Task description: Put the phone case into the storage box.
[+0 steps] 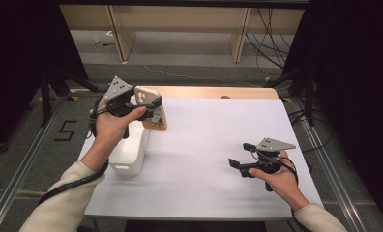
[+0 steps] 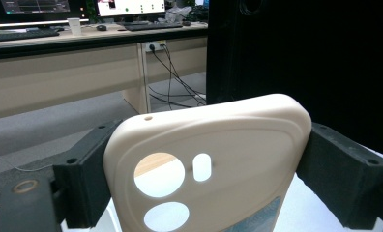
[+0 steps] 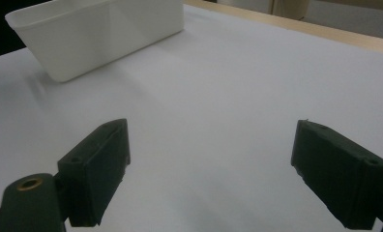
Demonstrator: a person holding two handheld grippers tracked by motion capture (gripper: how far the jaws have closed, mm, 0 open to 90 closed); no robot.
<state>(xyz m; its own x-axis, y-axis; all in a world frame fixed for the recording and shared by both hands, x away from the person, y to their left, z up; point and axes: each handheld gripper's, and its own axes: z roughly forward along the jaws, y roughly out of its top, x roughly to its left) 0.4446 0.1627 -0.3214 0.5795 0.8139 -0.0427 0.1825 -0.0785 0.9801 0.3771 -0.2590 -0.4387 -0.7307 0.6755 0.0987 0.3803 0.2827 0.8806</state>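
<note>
1. Pads of the left gripper (image 2: 206, 179) are pressing on the two long edges of a cream phone case (image 2: 213, 164), one black jaw against each side, so the case is being pinched between them.
2. In the left gripper view the case is showing its back, with two round camera holes and a small oval hole beside them, and one corner is rising above the jaws.
3. In the high view the left gripper (image 1: 148, 108) is holding the phone case (image 1: 153, 108) in the air, tilted, over the far left part of the table, just above the far end of a white plastic bin (image 1: 131, 154).
4. The left hand (image 1: 113, 126) is wrapping around the gripper's handle, with a cream sleeve (image 1: 66, 203) and a black cable trailing down toward the bottom edge.
5. Jaws of the right gripper (image 3: 209, 169) are standing wide apart with bare table between them.
6. In the high view the right gripper (image 1: 241, 155) is hovering low over the right part of the white table (image 1: 204, 145), with the right hand (image 1: 276, 179) gripping it from below.
7. In the right gripper view the white bin (image 3: 97, 34) is sitting well apart from the jaws, at the upper left, on the white surface.
8. A wooden table edge (image 1: 204, 92) is showing along the far side.
</note>
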